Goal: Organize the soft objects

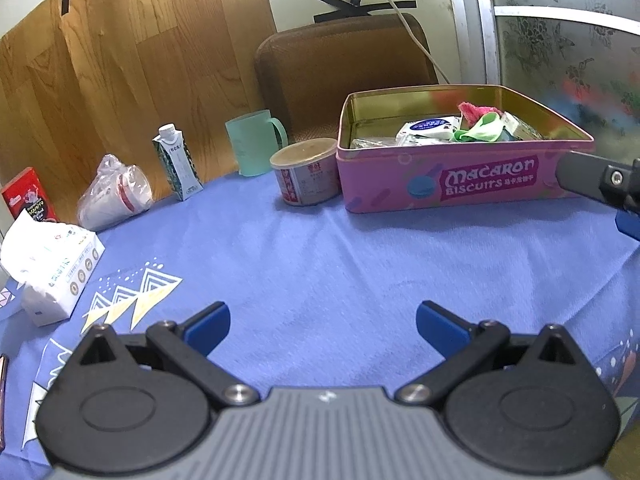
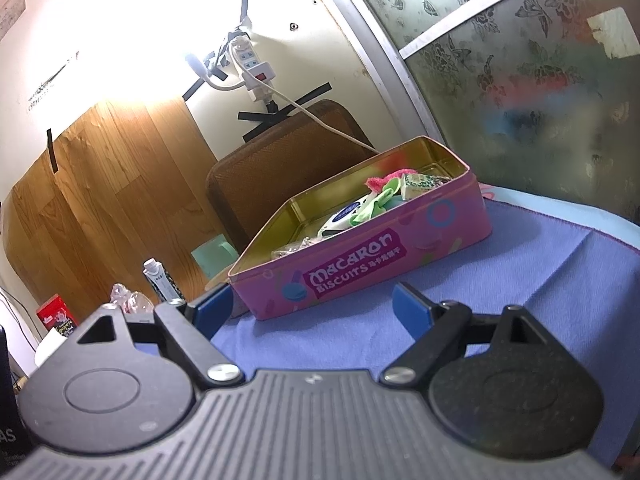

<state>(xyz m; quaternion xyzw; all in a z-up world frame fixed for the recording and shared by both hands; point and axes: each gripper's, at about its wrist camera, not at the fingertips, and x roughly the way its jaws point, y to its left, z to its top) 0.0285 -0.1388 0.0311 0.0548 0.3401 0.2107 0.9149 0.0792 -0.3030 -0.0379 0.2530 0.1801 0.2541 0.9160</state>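
A pink "Macaron Biscuits" tin (image 1: pixel 460 184) stands open on the blue cloth at the far right; it also shows in the right wrist view (image 2: pixel 360 272). Inside lie soft things: a pink fuzzy piece (image 1: pixel 478 111), a green cloth (image 1: pixel 480 128), a white packet (image 1: pixel 428 128) and a small patterned box (image 2: pixel 420 184). My left gripper (image 1: pixel 322 326) is open and empty, low over the bare cloth in front of the tin. My right gripper (image 2: pixel 312 308) is open and empty, just before the tin's front wall; part of it shows at the right edge of the left wrist view (image 1: pixel 600 184).
Along the back left stand a round tin can (image 1: pixel 306 176), a green mug (image 1: pixel 256 142), a small drink carton (image 1: pixel 178 162), bagged paper cups (image 1: pixel 114 192), a red box (image 1: pixel 28 196) and a tissue pack (image 1: pixel 52 268). A brown chair back (image 1: pixel 344 72) rises behind the table.
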